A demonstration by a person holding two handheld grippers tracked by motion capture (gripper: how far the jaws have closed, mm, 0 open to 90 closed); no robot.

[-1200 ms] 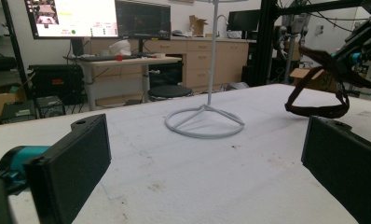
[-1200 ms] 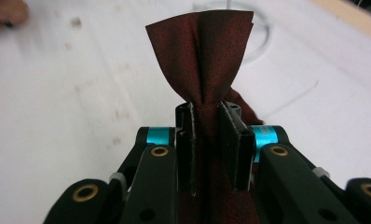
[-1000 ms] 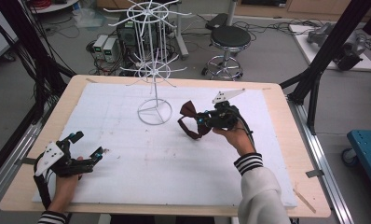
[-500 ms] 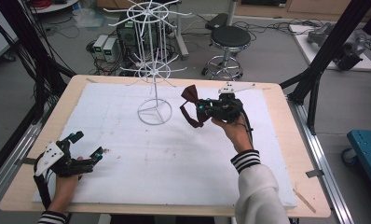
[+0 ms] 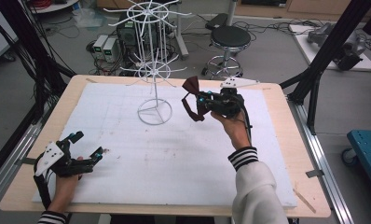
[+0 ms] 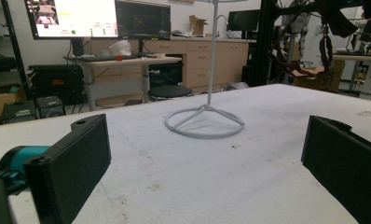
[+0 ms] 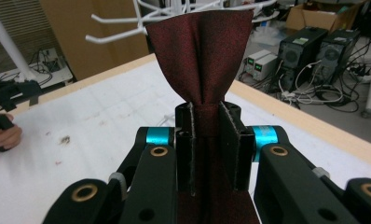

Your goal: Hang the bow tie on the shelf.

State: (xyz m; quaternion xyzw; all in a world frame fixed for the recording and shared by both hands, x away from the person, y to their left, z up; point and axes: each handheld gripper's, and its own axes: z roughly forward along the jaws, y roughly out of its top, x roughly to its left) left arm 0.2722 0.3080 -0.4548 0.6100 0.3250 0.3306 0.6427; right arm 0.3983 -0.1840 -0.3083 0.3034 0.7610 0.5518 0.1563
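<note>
Aloft, right claw (image 7: 206, 140) pinches bow tie (image 7: 200, 51) (maroon).

rack (image 5: 152, 79) stands mid-table on the mat (image 5: 141, 158) | bow tie (image 5: 191, 98) just right of it, raised, in right gripper (image 5: 203, 100) | left gripper (image 5: 83, 147) at near-left corner (well apart)

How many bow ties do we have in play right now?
1. The dark red bow tie is clamped at its knot in the right hand-held gripper, lifted above the white mat near the white wire rack.
</note>
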